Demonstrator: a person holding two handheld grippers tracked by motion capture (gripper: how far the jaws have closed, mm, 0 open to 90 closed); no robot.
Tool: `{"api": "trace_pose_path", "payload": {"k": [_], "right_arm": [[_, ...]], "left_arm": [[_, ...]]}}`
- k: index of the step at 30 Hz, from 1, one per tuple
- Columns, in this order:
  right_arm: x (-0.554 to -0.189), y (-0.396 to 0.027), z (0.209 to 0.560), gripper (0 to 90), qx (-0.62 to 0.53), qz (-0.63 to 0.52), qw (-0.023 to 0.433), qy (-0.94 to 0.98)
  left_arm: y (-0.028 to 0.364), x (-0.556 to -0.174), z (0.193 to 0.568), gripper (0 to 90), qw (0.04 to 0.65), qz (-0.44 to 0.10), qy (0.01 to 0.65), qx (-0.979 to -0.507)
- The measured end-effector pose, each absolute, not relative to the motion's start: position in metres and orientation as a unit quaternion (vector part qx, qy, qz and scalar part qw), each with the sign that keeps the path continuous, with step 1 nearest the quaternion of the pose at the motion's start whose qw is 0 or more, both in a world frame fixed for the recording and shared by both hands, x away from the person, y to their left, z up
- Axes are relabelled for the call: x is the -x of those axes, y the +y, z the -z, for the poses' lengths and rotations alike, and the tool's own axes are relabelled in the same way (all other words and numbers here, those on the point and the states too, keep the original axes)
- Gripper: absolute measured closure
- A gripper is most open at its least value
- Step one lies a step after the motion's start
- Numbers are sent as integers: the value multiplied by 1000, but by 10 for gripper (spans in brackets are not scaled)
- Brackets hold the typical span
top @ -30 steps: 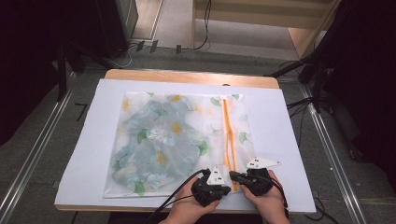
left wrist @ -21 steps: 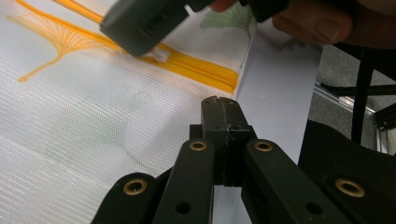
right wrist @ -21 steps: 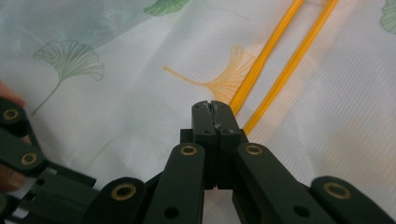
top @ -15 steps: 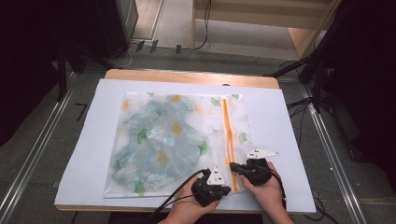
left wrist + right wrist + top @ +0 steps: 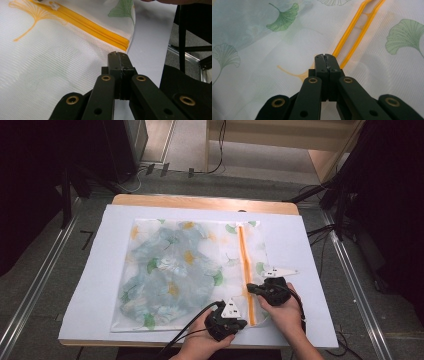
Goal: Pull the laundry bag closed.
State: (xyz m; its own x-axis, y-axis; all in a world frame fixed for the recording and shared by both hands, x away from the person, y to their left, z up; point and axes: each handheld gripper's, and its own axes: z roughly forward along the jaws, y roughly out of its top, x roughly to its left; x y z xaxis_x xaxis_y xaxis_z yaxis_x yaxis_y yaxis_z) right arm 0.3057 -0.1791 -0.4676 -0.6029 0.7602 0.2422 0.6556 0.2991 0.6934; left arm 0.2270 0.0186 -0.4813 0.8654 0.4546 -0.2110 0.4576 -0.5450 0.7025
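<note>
Since a second ago our right gripper (image 5: 252, 289) has travelled up the orange zipper (image 5: 245, 265), while our left gripper (image 5: 240, 316) stays at the near corner of the mesh laundry bag (image 5: 175, 270). Left jaws are closed on the mesh just short of the zipper's end, likely anchoring it. Right jaws are pressed together; ahead of them the zipper (image 5: 355, 35) lies parted. We cannot tell whether they pinch the slider. Only the left gripper view shows the closed stretch (image 5: 100, 28).
</note>
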Motion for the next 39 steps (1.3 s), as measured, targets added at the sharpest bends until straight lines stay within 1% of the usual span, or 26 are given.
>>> {"api": "trace_pose_path", "payload": {"k": [13, 15, 17, 22, 23, 25, 29, 31, 33, 35, 37, 39], "right_arm": [[-321, -178, 464, 900, -439, -389, 80, 806], [-323, -180, 463, 900, -441, -391, 81, 804], [-327, -183, 462, 900, -449, -389, 94, 799], [-336, -194, 460, 900, -453, -402, 90, 791], [-336, -194, 460, 900, -451, -401, 83, 793], [-335, -193, 461, 900, -444, -399, 84, 798], [-329, -192, 463, 900, -447, -406, 68, 794], [-328, -191, 467, 900, -449, -404, 49, 795], [-328, -190, 470, 900, -450, -401, 47, 797], [-331, -189, 474, 840, -455, -402, 36, 793], [-333, -188, 476, 826, -462, -403, 21, 790], [-333, -185, 477, 789, -464, -397, 21, 791]], "left_arm": [[18, -227, 481, 900, 401, 0, 259, -879], [18, -226, 481, 900, 400, 0, 260, -879], [18, -227, 481, 900, 401, 1, 260, -879], [19, -227, 481, 900, 400, 2, 259, -879], [19, -227, 481, 900, 400, 2, 259, -879], [19, -227, 481, 900, 400, 2, 260, -879], [19, -226, 481, 900, 401, 0, 260, -878], [19, -226, 482, 900, 401, 1, 260, -878], [19, -226, 481, 900, 401, 1, 260, -878], [19, -227, 481, 900, 401, 2, 260, -879], [19, -227, 481, 900, 399, 2, 260, -879], [19, -227, 481, 900, 399, 2, 260, -879]]}}
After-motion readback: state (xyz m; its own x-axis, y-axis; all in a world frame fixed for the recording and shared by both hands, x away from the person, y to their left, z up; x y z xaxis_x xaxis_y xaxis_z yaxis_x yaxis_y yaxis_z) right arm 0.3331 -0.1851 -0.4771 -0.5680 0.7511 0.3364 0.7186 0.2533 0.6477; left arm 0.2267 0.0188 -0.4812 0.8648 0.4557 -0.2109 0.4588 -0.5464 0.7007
